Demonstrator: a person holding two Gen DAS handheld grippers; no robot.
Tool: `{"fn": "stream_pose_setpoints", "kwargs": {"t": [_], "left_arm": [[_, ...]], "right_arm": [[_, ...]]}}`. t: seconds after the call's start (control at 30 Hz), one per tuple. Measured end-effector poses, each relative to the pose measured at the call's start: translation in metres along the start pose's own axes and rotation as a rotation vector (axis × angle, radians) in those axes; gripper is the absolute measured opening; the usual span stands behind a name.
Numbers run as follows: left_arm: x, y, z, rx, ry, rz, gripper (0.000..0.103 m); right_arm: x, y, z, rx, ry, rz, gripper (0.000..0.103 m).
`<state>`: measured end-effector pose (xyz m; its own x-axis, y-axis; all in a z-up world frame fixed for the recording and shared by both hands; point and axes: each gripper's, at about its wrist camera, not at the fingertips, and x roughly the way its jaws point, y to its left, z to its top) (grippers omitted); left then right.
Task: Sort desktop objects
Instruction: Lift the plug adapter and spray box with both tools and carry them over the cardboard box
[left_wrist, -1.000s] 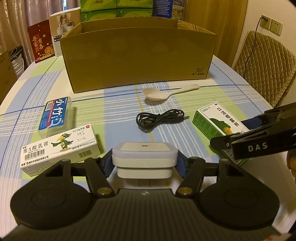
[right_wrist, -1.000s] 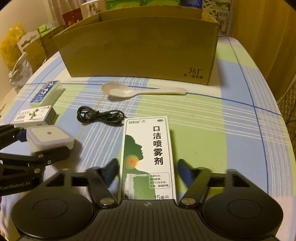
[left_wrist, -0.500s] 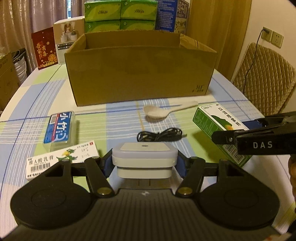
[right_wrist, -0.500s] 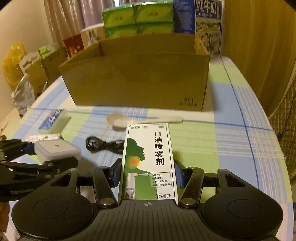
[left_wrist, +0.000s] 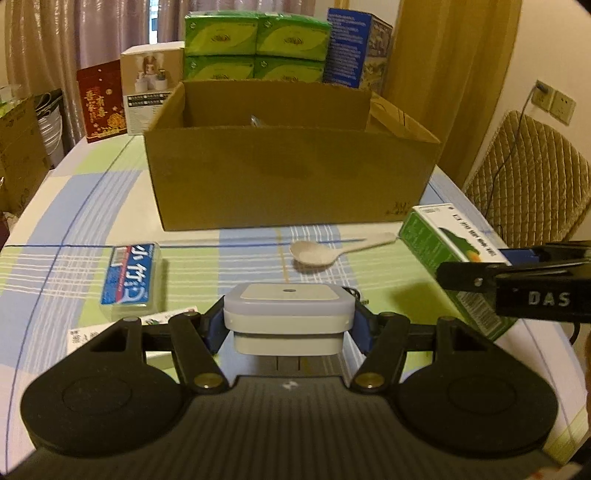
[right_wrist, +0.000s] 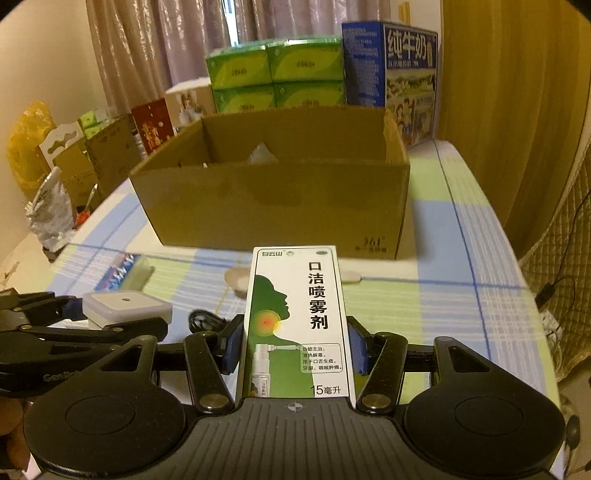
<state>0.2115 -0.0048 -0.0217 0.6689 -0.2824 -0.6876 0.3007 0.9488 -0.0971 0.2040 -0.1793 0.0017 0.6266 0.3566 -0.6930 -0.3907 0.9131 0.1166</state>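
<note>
White square case (left_wrist: 287, 316) clamped in left tongs (left_wrist: 288, 328). Right tongs (right_wrist: 295, 347) closed on green spray box (right_wrist: 297, 321). Both held above table (left_wrist: 229, 258), short of cardboard box (left_wrist: 291, 177).

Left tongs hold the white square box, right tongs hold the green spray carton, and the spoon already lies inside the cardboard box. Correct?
Not quite. In the left wrist view the spoon lies on the table in front of the cardboard box; the rest holds.

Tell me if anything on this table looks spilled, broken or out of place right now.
Nothing stands out. The spoon, blue pack and cardboard box sit intact on the table; the white case and spray box are squarely gripped, with no spills visible.
</note>
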Motion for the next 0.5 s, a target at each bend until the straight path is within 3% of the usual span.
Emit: {"fn": "stream_pose_setpoints", "kwargs": {"t": [0.2,0.5], "left_arm": [[-0.021,0.007,0.029,0.006,-0.011,0.028,0.06],[-0.041,0.018,0.102,0.039,-0.041,0.056,0.06]], "right_arm": [[-0.022,0.005,0.039,-0.019,-0.035,0.024,0.053],[-0.03,0.011,0.105,-0.084,-0.057,0.023,0.053]]}}
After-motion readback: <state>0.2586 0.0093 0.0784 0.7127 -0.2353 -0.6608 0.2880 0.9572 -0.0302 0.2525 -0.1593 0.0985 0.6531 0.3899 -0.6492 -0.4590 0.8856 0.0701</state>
